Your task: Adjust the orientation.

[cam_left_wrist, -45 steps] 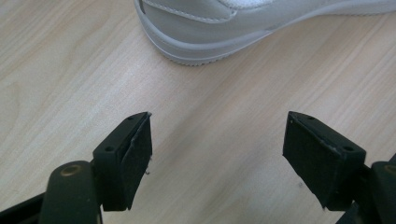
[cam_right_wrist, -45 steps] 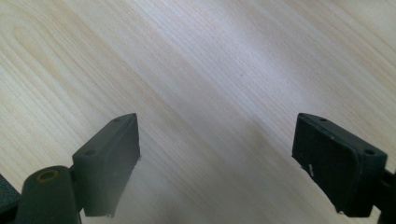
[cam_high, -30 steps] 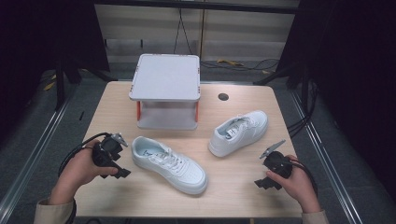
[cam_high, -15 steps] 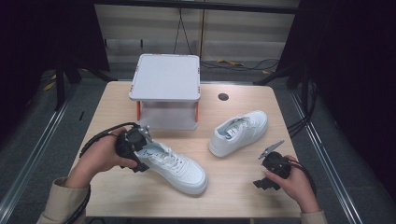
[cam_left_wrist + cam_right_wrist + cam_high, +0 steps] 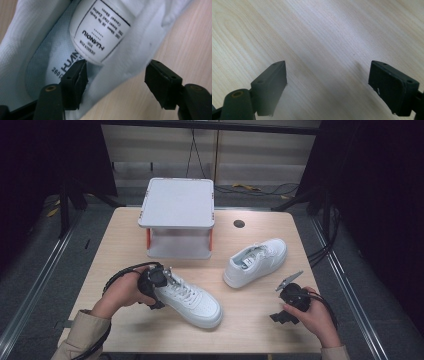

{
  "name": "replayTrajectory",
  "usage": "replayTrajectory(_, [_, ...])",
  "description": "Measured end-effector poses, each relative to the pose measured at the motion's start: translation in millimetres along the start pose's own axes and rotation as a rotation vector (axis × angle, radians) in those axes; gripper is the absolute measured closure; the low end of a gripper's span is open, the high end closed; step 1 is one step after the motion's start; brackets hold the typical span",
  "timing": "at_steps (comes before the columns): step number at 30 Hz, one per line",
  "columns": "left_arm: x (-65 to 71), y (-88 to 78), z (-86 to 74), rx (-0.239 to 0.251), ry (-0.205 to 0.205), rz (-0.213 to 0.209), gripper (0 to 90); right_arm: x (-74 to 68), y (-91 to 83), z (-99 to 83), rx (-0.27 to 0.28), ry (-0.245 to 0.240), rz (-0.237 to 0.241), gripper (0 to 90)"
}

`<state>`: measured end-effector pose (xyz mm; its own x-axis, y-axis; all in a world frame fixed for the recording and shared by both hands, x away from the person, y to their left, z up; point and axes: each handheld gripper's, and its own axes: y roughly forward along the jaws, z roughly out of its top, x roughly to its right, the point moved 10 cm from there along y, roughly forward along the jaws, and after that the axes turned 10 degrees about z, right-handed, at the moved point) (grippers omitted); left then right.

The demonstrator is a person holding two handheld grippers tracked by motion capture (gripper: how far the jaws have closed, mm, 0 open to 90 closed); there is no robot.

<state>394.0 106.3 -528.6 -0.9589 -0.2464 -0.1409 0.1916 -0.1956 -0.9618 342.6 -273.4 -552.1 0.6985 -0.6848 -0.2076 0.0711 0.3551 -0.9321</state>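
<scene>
Two sneakers, one in hand

We logged the near sneaker point(image 5: 192, 297) at the table's point(image 5: 250, 330) front, heel wall between our left gripper's point(image 5: 116, 75) jaws, just closing, not yet pressing. Our right gripper point(image 5: 328, 85) hung apart over bare wood.

One shoe point(image 5: 192, 298) lies front-left on the table point(image 5: 250, 320), the other shoe point(image 5: 256, 261) right, a stand point(image 5: 178, 204) behind.

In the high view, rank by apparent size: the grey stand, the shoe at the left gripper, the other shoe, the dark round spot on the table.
1. Grey stand, clearly largest.
2. Near shoe and far shoe: look alike, seemingly a pair; the near one sits closer to the camera, so no ranking.
3. Dark round spot, smallest.
</scene>
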Motion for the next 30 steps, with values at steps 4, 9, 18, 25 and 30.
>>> replayTrajectory(4, [-3.3,3.1,1.0,-0.002,0.010,0.019,46.4,-1.2,0.0,1.4,0.004,-0.008,0.001,14.6])
replayTrajectory(9, [-5.1,4.2,0.9,-0.017,0.051,0.028,53.3,-1.3,-0.9,1.7,0.006,-0.011,-0.002,14.6])
replayTrajectory(18, [-1.4,0.6,-1.5,-0.015,0.062,0.023,62.5,-0.2,0.5,1.1,0.009,-0.008,0.004,14.6])
replayTrajectory(25, [19.0,-11.4,2.2,0.044,0.033,-0.043,73.5,-0.8,1.3,1.9,0.010,-0.009,0.005,14.6])
replayTrajectory(30, [20.9,-26.5,4.8,0.062,-0.035,-0.056,77.9,-2.5,1.3,3.1,0.011,-0.015,0.008,14.6])
